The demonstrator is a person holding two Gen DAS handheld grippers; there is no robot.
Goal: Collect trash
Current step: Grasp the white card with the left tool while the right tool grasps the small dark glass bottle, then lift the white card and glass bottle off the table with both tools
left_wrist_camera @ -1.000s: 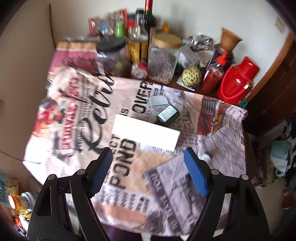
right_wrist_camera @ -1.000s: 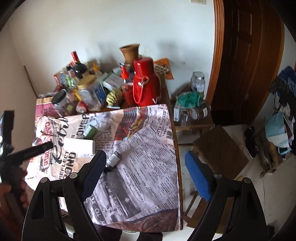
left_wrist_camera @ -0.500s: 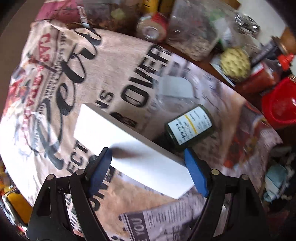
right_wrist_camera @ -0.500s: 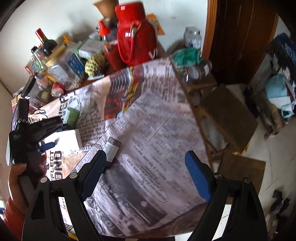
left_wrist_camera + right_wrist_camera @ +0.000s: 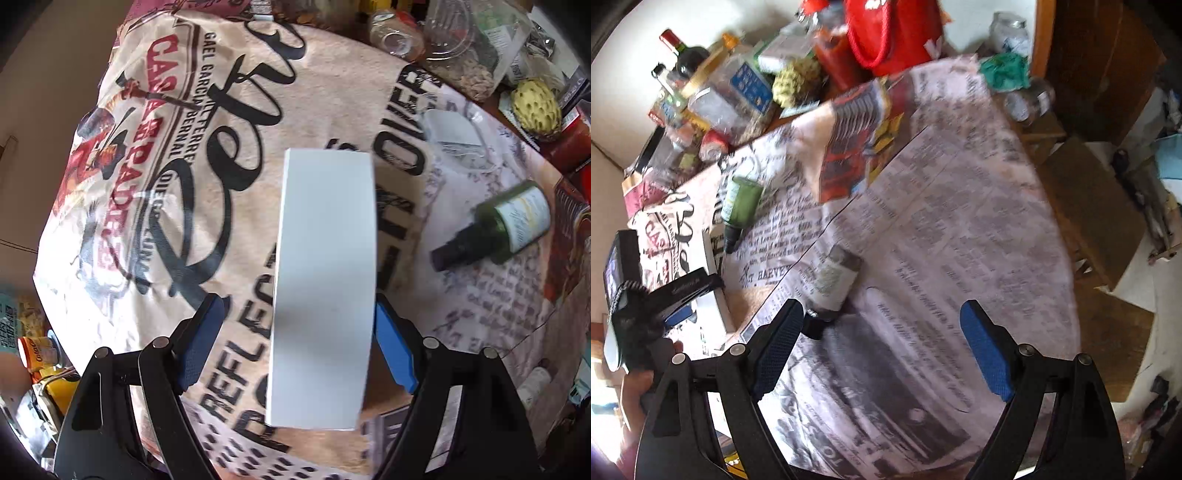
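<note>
Red jug (image 5: 894,33) cut off at top edge; back-of-table clutter (image 5: 731,96) motion-blurred.

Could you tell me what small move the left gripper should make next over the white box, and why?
Probably close the left gripper on the white box. The box already lies between its open blue pads, with the right pad near the box's edge and a gap on the left, so squeezing should secure it without reaching further.
</note>
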